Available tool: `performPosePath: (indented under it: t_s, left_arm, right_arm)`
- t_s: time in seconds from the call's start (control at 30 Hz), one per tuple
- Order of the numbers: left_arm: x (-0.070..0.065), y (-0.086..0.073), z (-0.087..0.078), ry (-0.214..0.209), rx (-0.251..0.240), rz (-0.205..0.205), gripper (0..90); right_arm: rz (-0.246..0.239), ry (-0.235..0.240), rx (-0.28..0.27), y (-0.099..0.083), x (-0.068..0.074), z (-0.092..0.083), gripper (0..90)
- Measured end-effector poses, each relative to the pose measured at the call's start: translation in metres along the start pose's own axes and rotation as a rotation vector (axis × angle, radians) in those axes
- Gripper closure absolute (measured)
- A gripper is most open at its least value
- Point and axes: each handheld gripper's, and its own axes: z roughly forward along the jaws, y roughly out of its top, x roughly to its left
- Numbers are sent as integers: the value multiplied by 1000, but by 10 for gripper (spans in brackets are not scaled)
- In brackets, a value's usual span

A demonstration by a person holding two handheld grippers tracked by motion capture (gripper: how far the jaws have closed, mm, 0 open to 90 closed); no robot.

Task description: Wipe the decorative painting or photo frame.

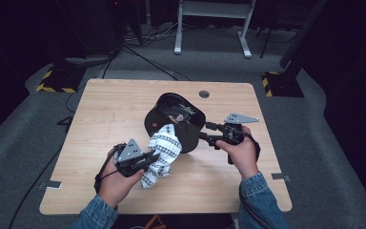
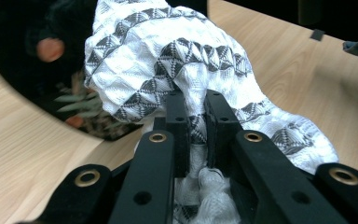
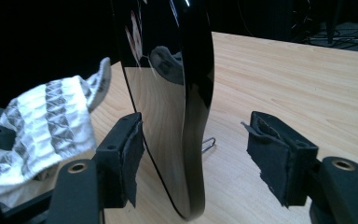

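1. Cloth (image 1: 163, 152), white with a grey triangle pattern, is hanging bunched from the left gripper (image 1: 148, 159) near the front middle of the table (image 1: 100, 109); its upper end is resting against the near rim of the black tray (image 1: 176, 120), its lower end is drooping toward the tabletop.
2. Left gripper is sitting squeezed tight on the cloth: in the left gripper view both black jaws are pinching a fold of the cloth (image 2: 168, 60) between them, with more fabric bulging above and below the pinch.
3. Left hand (image 1: 119, 179), in a denim sleeve, is coming in from the bottom edge and carrying that gripper beside the tray's near left edge.
4. Tray is lying in the middle of the table, glossy black with a painted picture on its face, tilted up on edge rather than lying flat.
5. Right gripper (image 1: 208, 133) is pointing at the tray's right rim. In the right gripper view the tray (image 3: 177, 93) is standing on edge between the two padded jaws; the left pad is sitting just beside or touching its face, the right pad is standing clearly apart, so the jaws are standing wide and are not pressing on it.
6. Right hand (image 1: 240, 152) is holding its gripper low over the wood at the tray's right side.
7. Cloth (image 3: 42, 126) is also showing at the left of the right gripper view, on the tray's far side.
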Motion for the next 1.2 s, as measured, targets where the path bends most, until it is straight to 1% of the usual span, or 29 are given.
performPosePath:
  t_s: [0.03,0.1,0.13,0.17,0.2,0.23,0.3,0.4,0.43,0.47,0.5,0.53,0.57,0.6,0.67,0.7,0.77,0.8,0.83,0.9,0.97,1.07,1.13,1.2]
  left_arm:
    - [2,-2,-4,7,2,-5,822]
    - [5,-5,-11,28,6,-17,820]
    - [7,-6,-14,38,9,-25,819]
    - [10,-8,-18,49,8,-34,819]
    - [10,-8,-18,49,8,-34,818]
    - [13,-12,-24,64,6,-51,817]
    - [16,-15,-28,75,8,-69,816]
    - [20,-19,-33,93,9,-79,812]
    - [21,-20,-35,98,8,-83,811]
    - [21,-20,-35,98,8,-83,811]
    - [22,-20,-36,107,9,-77,811]
    - [24,-21,-37,112,7,-83,810]
    - [25,-21,-39,118,6,-88,810]
    - [26,-21,-40,123,5,-92,810]
    - [28,-22,-42,116,2,-102,811]
    - [29,-23,-42,119,-1,-102,812]
    - [31,-24,-43,115,2,-109,812]
    - [31,-24,-43,118,-3,-119,812]
    - [33,-25,-44,122,1,-114,812]
    - [33,-25,-44,124,-1,-123,812]
    - [35,-25,-45,128,-3,-127,812]
    - [36,-24,-48,134,-17,-128,813]
    - [37,-23,-49,138,-27,-128,813]
    - [38,-22,-50,143,-30,-125,814]
  right_arm:
    - [-7,2,10,1,0,2,392]
    - [-18,21,38,4,0,6,410]
    - [-19,28,42,5,0,9,419]
    - [-24,37,42,6,1,11,421]
    - [-26,43,39,7,1,13,417]
    - [-29,46,37,9,1,15,418]
    - [-31,49,37,10,0,18,422]
    - [-34,67,34,13,0,25,438]
    - [-38,70,32,13,0,27,457]
    - [-38,70,32,13,0,27,457]
    - [-38,78,36,13,0,28,475]
    - [-42,100,40,13,0,31,522]
    - [-42,100,40,13,0,31,522]
    - [-44,112,39,13,0,32,545]
    - [-46,138,35,13,1,34,557]
    - [-45,147,35,13,0,35,578]
    - [-51,159,29,13,0,34,653]
    - [-44,181,21,13,0,33,683]
    - [-43,192,21,13,0,33,712]
    - [-56,206,30,13,0,31,788]
    - [-59,225,29,12,0,30,795]
    - [-88,207,32,12,3,29,803]
    - [-85,207,34,12,5,29,804]
    - [-84,217,38,11,6,27,804]
